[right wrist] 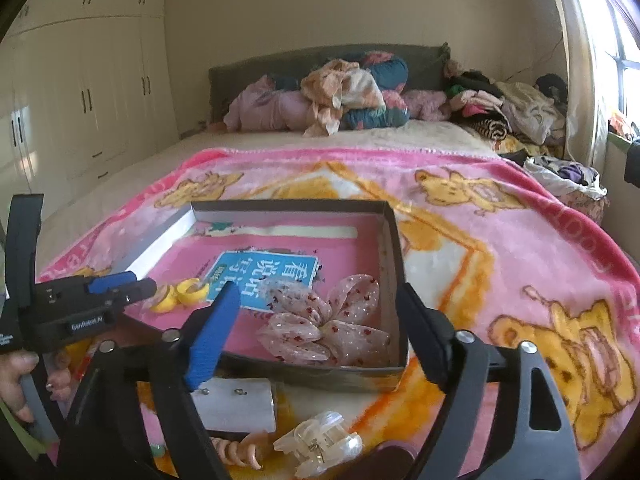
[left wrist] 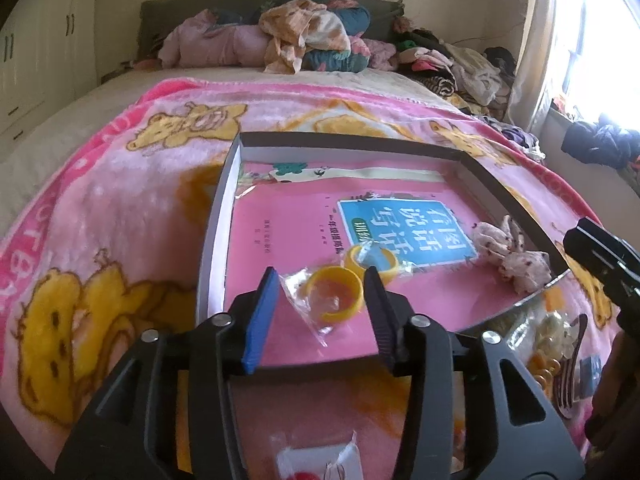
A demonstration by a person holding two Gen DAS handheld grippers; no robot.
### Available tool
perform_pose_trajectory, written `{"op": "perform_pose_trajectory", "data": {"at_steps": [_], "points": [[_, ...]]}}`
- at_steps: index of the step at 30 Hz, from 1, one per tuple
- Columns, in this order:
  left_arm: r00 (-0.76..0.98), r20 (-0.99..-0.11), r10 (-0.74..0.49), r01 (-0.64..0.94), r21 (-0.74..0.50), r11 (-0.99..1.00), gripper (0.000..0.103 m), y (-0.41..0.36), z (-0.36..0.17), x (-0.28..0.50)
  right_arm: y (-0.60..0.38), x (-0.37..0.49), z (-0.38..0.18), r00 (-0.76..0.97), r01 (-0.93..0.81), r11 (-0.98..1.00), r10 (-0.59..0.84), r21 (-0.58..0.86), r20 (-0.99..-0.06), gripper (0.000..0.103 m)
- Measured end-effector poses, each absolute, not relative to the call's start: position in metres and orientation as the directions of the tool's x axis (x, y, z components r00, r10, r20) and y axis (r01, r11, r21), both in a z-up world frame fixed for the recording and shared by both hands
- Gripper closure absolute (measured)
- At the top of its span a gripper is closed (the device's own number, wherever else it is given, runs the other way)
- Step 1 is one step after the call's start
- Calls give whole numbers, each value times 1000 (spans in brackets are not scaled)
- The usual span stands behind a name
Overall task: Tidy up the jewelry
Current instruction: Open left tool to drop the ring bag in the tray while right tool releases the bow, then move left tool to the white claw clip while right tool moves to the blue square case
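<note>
Pink fleece with yellow bear prints, a blanket (right wrist: 500, 240), covers the bed (right wrist: 360, 140) through the middle of both views, with cream wardrobes (right wrist: 80, 92) at upper left, heaped clothes (right wrist: 344, 92) against the dark headboard at top centre and a bright window (left wrist: 600, 40) at upper right. Centre frame sits a shallow box (right wrist: 394, 248) holding a pink book (left wrist: 300, 232), two bagged yellow rings (left wrist: 338, 294) and a spotted fabric bow (right wrist: 324, 320). Left claw (left wrist: 322, 284) stands partly open around one ring without pressing it, while the right claw (right wrist: 320, 304) gapes wide and empty before the bow.
</note>
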State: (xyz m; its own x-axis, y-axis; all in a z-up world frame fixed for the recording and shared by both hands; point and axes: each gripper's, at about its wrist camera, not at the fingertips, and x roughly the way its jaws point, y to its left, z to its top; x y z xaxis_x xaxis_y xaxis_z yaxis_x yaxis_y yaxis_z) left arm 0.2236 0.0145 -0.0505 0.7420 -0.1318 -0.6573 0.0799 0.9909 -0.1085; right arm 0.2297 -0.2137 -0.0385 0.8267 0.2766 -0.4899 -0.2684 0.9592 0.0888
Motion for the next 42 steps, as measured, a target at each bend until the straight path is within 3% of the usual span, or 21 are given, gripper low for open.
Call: {"op": "perform_pose_trajectory", "data": {"at_steps": [2,4,11,13,27,42], "points": [[754,-645,-126,80,-99,992,52,11,-48,217,-216,224,-35,839,-262,961,271,85,-471,16],[771,-626,-118,77,-92,993,46,10,-44,210,-219,219,-31,853,-250,965,259,80,-454,10],[809,-576,-119,75,-99,992,16,9,-30,192,-225,206,-26,873,-226,972,230,62,-429,7],[815,-568,-112,68,-97,993,12,9,-27,187,-226,201,-24,876,-225,973,228,57,-425,7],[854,-506,-122,91,-86,992,12,2,-8,148,-229,155,-24,889,-210,977,198,17,-413,7],[846,-502,-179,158,-84,984,12,-12,-7,119,-234,110,-34,885,-212,977,202,24,-420,7]]}}
